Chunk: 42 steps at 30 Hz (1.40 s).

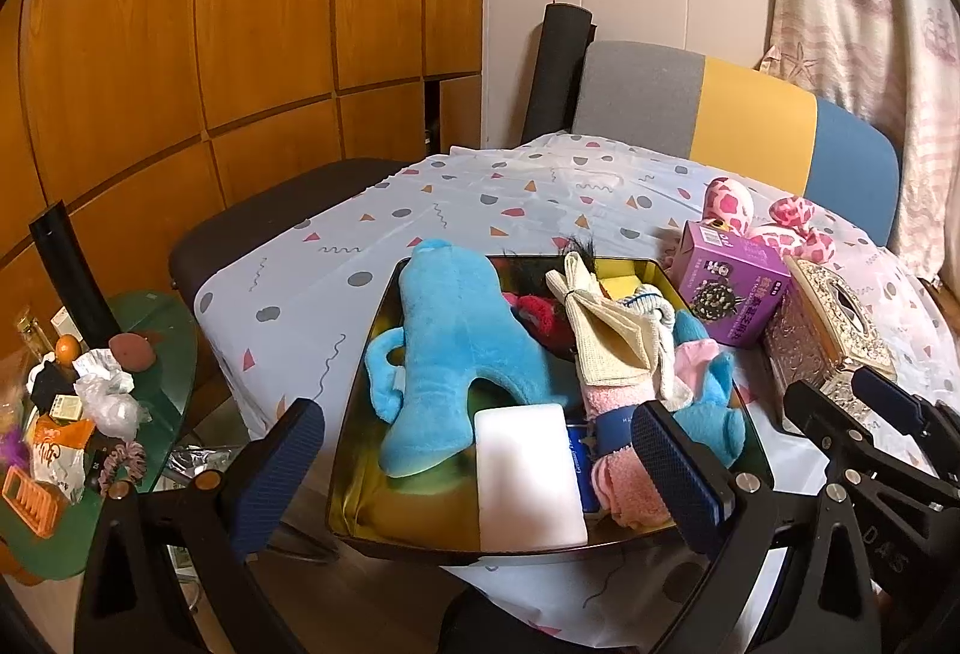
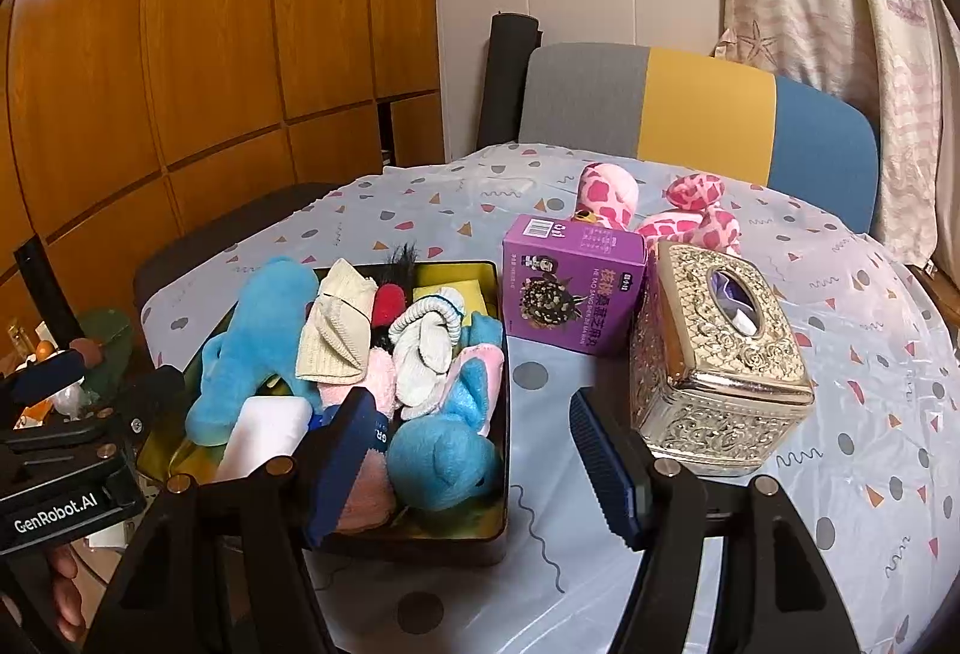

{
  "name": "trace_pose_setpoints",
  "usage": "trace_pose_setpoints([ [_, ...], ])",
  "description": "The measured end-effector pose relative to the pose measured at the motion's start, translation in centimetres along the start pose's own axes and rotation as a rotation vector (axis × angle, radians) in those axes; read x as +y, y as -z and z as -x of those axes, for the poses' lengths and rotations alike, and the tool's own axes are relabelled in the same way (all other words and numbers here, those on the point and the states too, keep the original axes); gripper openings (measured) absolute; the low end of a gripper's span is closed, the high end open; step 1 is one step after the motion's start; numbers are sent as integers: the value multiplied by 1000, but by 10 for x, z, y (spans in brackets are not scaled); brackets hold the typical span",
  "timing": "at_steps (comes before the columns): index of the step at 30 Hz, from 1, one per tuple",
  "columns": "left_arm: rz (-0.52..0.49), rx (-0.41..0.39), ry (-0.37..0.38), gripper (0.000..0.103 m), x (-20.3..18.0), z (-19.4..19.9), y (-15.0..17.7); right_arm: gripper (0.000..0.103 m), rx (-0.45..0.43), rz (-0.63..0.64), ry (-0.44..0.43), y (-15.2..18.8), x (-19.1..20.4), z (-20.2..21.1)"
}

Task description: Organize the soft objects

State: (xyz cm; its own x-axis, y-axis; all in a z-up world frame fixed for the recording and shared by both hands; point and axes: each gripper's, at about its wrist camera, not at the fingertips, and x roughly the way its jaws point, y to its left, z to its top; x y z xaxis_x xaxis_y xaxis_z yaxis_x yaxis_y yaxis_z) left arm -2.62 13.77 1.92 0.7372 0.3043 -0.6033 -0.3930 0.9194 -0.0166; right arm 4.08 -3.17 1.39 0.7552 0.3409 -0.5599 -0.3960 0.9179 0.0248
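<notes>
One soft thing lies outside the tin (image 2: pixel 503 414): the pink giraffe plush (image 2: pixel 654 210), on the desk (image 2: pixel 840 414) behind the purple box (image 2: pixel 573 288) and the silver tissue box (image 2: pixel 714 354), at about 1 o'clock from the right gripper (image 2: pixel 474 465). Its long axis runs roughly 9 to 3. The right gripper is nearer; the left gripper (image 1: pixel 480 465) hovers over the tin. Both are spread wide, holding nothing. Inside the tin: two blue plush toys, one white sponge, and bundled cloths too tangled to count.

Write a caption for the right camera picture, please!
Open right gripper hovers by a tin of soft toys, beside a pink giraffe.
</notes>
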Motion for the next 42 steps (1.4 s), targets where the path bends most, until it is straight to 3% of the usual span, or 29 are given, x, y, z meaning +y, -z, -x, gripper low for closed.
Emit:
trace_pose_setpoints([
  [42,-13,27,0,103,-4,-1,3,68,-8,-30,12,-1,-5,3],
])
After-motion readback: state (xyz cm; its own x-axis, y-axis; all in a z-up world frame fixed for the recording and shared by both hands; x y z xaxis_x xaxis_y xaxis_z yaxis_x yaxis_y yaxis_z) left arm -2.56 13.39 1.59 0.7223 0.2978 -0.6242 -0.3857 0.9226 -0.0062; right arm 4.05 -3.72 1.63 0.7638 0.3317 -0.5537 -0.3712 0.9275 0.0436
